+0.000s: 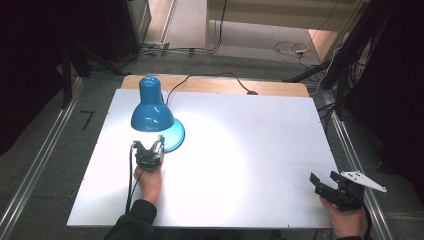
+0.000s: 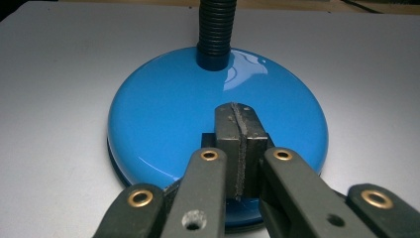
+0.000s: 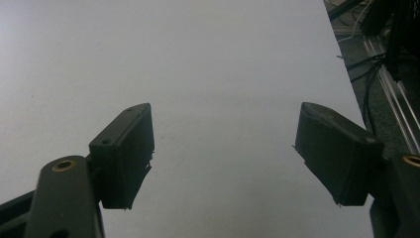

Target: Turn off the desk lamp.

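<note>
I see a white table top (image 1: 260,150) across the centre of the high view, with a strip of bare wooden board (image 1: 280,88) along its far edge. Grey carpeted floor (image 1: 50,145) lies at the left of the frame. Metal rails (image 1: 35,170) run diagonally at lower left and lower right. At upper right, loose white cables (image 1: 292,48) lie on the floor, near a light wooden panel (image 1: 280,12). A dark cabinet (image 1: 132,22) stands at upper left.
</note>
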The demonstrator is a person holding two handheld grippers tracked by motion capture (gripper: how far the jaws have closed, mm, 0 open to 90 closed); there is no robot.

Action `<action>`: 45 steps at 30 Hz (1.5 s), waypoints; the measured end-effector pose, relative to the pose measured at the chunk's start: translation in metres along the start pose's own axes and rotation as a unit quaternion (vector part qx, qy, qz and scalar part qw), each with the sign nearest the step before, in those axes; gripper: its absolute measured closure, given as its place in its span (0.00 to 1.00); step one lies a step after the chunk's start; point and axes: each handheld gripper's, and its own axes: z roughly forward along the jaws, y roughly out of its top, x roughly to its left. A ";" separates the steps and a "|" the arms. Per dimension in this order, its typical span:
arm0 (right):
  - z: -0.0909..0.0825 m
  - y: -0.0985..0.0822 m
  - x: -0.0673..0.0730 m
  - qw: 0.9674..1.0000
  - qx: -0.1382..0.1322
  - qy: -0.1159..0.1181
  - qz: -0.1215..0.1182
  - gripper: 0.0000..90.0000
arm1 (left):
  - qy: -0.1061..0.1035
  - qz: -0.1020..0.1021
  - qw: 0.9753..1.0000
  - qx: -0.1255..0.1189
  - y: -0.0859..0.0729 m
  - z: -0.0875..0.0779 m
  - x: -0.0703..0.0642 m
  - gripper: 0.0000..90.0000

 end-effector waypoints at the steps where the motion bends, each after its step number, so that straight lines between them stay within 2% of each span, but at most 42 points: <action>1: 0.000 0.000 0.000 1.000 0.000 0.000 0.000 0.24 | 0.000 -0.001 1.000 0.000 0.000 0.000 0.000 1.00; 45: 0.002 0.001 0.003 1.000 0.005 0.002 -0.004 0.24 | -0.003 0.003 1.000 0.001 0.001 0.002 0.001 1.00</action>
